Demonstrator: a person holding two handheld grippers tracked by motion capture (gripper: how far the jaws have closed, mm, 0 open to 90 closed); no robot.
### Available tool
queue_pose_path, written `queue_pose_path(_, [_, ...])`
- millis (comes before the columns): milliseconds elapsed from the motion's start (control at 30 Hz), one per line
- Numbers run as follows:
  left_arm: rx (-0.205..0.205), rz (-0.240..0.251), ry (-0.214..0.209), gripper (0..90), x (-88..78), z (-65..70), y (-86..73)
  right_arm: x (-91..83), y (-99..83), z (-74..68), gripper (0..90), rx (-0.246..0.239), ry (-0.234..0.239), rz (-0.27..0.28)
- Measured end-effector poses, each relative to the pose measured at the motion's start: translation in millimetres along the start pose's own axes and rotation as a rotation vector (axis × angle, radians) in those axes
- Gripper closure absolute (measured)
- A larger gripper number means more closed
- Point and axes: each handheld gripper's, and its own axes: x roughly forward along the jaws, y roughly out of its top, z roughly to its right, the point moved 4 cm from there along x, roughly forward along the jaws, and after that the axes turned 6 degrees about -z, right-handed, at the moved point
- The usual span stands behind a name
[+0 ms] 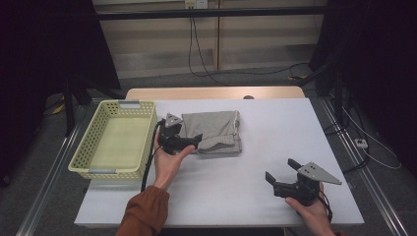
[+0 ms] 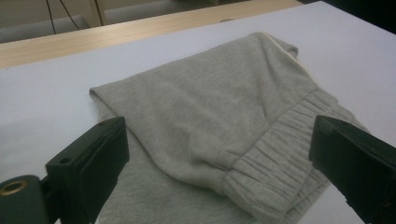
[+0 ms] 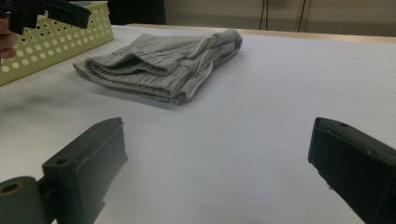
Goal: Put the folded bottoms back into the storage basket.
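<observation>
A folded grey garment with ribbed cuffs lies on the white table, just right of the yellow basket. My left gripper hovers over the garment's near left corner with its jaws wide apart. In the left gripper view the grey garment lies below and between the two jaws, and nothing is clamped. My right gripper stands open near the table's front right, well apart from the cloth. The right gripper view has the grey garment far ahead, with bare table between its jaws.
The yellow perforated basket stands at the table's left side and looks empty inside. A white table extends to the right of the garment. Cables run across the floor behind the table, and dark stands flank both sides.
</observation>
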Motion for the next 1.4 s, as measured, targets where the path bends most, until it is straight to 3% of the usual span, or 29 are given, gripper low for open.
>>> queue_pose_path(100, [0.022,0.013,0.009,6.9,3.0,0.7,5.0,-0.2,-0.2,0.8,3.8,0.007,-0.004,0.001])
queue_pose_path(333, [0.039,-0.021,0.030,6.5,18.3,-4.9,14.1,0.7,-0.6,0.5,3.8,0.004,-0.005,-0.003])
queue_pose_path(467, [0.006,-0.047,0.037,6.7,29.0,-13.7,15.1,0.6,-0.6,0.2,3.8,0.007,-0.002,-0.001])
queue_pose_path(567, [0.014,-0.063,0.057,7.3,35.8,-17.9,16.3,0.9,-0.9,-0.7,3.8,0.004,0.005,-0.005])
queue_pose_path(700, [-0.019,-0.079,0.067,7.2,44.4,-26.9,17.2,1.3,-1.2,-0.3,3.8,0.003,0.006,-0.007])
queue_pose_path(800, [-0.021,-0.098,0.072,6.8,49.6,-30.0,17.2,1.4,-1.3,-0.2,3.8,0.003,0.010,-0.010])
queue_pose_path(867, [-0.038,-0.111,0.048,6.2,52.5,-29.0,16.1,2.0,-1.8,-0.5,3.8,0.003,0.016,-0.019])
queue_pose_path(1067, [-0.037,-0.134,0.075,6.5,61.0,-33.4,11.2,2.4,-2.1,0.0,3.7,0.009,0.015,-0.024])
queue_pose_path(1167, [-0.017,-0.150,0.123,6.6,67.1,-36.7,7.2,2.9,-2.2,0.1,3.7,0.008,0.013,-0.025])
queue_pose_path(1400, [-0.044,-0.225,0.136,4.7,80.9,-46.2,-5.7,3.8,-2.7,0.1,3.9,0.006,0.012,-0.030])
